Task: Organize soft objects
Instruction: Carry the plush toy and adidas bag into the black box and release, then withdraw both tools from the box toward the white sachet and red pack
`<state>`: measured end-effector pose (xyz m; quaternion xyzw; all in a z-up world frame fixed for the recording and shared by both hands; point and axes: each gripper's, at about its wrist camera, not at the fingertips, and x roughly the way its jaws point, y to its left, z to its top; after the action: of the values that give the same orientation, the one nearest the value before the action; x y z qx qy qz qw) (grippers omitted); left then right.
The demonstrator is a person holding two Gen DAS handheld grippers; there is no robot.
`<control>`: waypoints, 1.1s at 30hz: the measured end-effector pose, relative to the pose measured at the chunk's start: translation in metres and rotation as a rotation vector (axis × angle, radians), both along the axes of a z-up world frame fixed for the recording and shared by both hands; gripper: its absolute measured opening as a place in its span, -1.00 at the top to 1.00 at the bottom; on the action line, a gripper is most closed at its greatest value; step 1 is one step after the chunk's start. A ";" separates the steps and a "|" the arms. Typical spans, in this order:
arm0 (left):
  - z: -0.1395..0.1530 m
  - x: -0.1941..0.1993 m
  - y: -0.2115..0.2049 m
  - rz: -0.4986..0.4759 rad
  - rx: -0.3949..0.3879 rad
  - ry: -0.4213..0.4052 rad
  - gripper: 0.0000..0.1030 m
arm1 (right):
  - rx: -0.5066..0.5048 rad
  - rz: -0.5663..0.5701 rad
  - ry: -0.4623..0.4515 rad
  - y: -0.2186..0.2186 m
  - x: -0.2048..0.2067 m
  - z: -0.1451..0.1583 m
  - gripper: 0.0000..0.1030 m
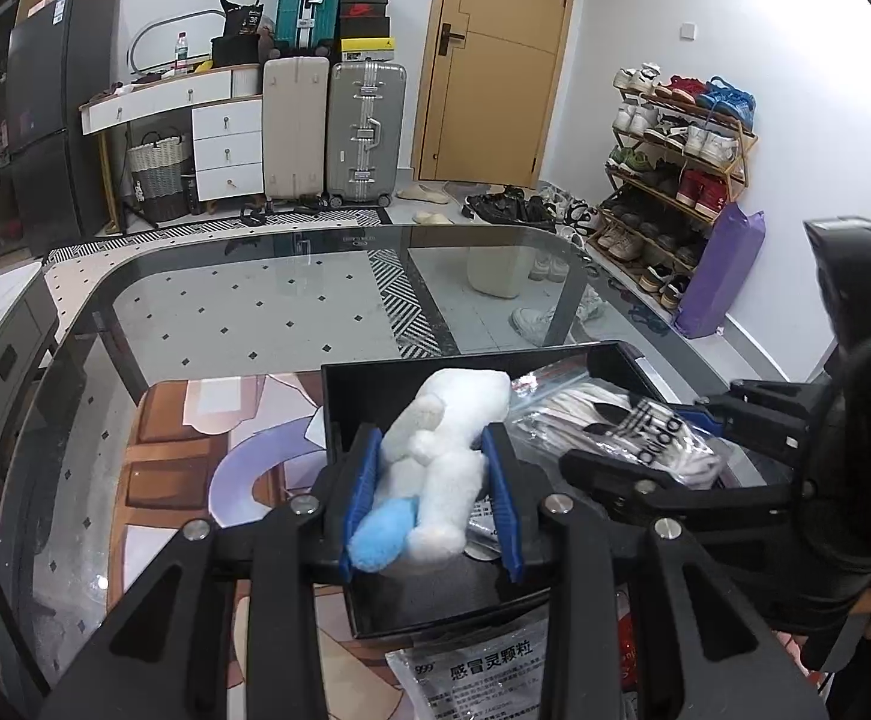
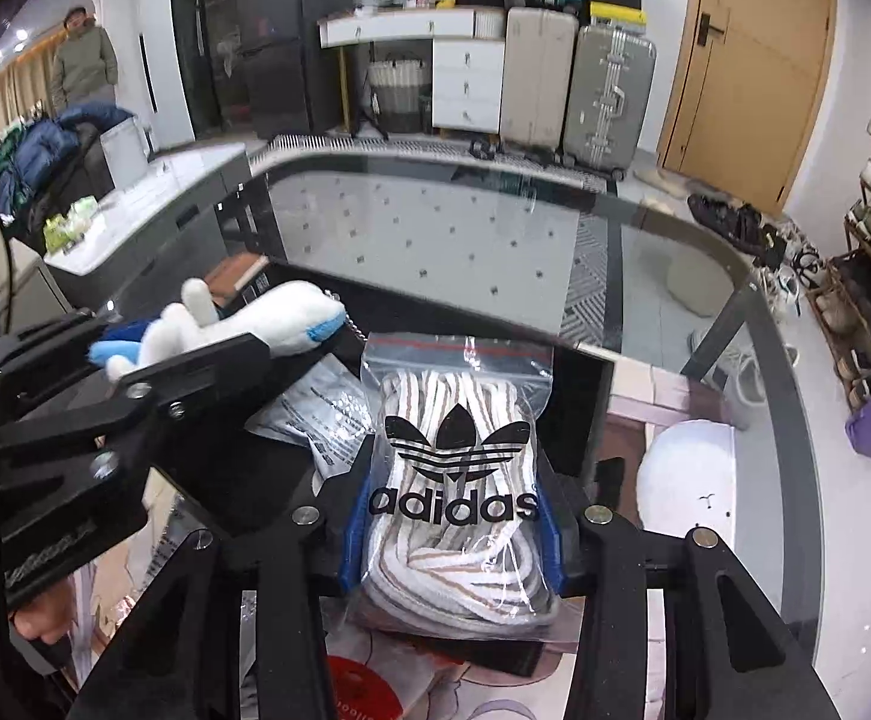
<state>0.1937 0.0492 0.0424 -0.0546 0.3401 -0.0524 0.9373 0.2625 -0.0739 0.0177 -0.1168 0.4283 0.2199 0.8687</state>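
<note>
My left gripper (image 1: 432, 483) is shut on a white and blue plush toy (image 1: 435, 462) and holds it over the black tray (image 1: 375, 384). The toy also shows in the right wrist view (image 2: 255, 324), above the tray's left part. My right gripper (image 2: 453, 516) is shut on a clear zip bag of white and brown laces with an adidas logo (image 2: 459, 468), held over the tray (image 2: 579, 384). The same bag shows in the left wrist view (image 1: 633, 426), with the right gripper (image 1: 663, 444) around it.
A silver medicine sachet (image 1: 483, 678) lies in front of the tray and another (image 2: 321, 414) lies inside it. The tray stands on a picture mat (image 1: 195, 456) on a glass table (image 1: 267, 312). A shoe rack (image 1: 675, 174) stands at the right wall.
</note>
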 end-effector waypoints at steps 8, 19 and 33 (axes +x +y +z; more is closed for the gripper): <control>-0.004 0.004 -0.004 -0.014 0.016 0.014 0.35 | 0.003 0.004 -0.130 -0.007 -0.014 0.005 -0.25; 0.003 -0.007 -0.008 -0.050 -0.019 0.008 -0.74 | 0.058 -0.090 -0.188 -0.050 -0.059 0.015 -0.88; 0.000 -0.074 0.013 0.051 0.004 0.008 -1.00 | 0.113 -0.193 -0.164 -0.099 -0.116 -0.008 -0.99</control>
<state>0.1192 0.0623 0.0421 -0.0616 0.3424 -0.0276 0.9371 0.1465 -0.1729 0.0096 -0.0435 0.3517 0.1490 0.9231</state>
